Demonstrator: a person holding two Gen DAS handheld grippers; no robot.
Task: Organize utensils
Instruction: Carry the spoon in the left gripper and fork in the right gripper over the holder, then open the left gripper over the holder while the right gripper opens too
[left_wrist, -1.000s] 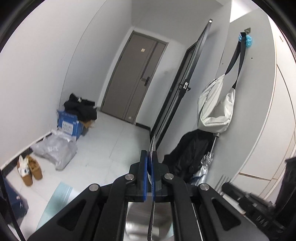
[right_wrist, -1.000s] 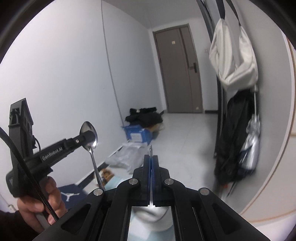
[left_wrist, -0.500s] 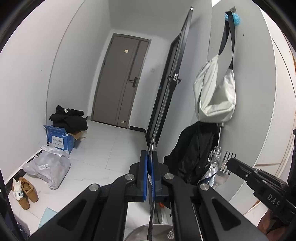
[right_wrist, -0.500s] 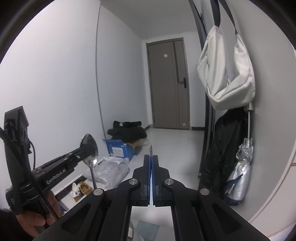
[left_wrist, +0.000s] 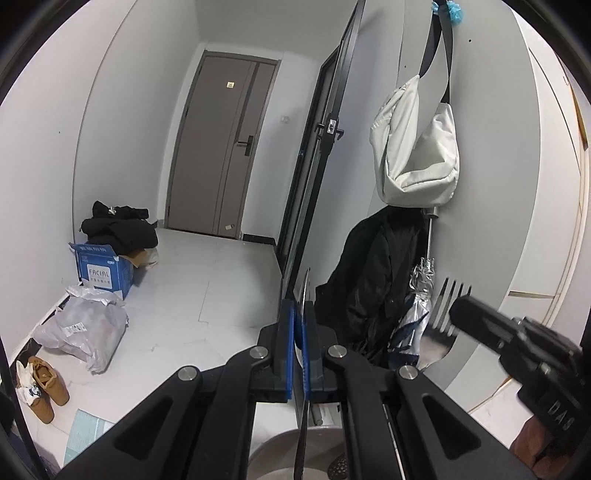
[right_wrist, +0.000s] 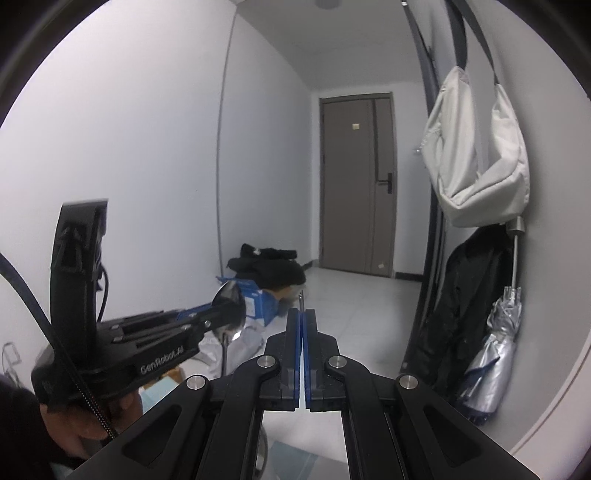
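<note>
My left gripper (left_wrist: 298, 314) is shut on a steel spoon (left_wrist: 305, 295), seen edge-on between the blue pads; its bowl shows in the right wrist view (right_wrist: 231, 308), held upright. My right gripper (right_wrist: 303, 317) is shut on a steel fork, edge-on with its tip (right_wrist: 301, 295) above the pads; its tines show in the left wrist view (left_wrist: 445, 310). Both grippers are raised and pointing down a hallway. The rim of a grey metal container (left_wrist: 273, 448) shows below the left gripper.
A hallway with a brown door (left_wrist: 221, 147). A white bag (left_wrist: 417, 155), a black coat (left_wrist: 373, 291) and a folded umbrella (left_wrist: 417, 314) hang on the right wall. A blue box (left_wrist: 103, 271), black clothes, a plastic bag (left_wrist: 85, 332) and shoes (left_wrist: 40, 384) lie along the left wall.
Both grippers have tilted upward and shifted; the fork and the right gripper have come further into the left wrist view. Both stay shut on their utensils.
</note>
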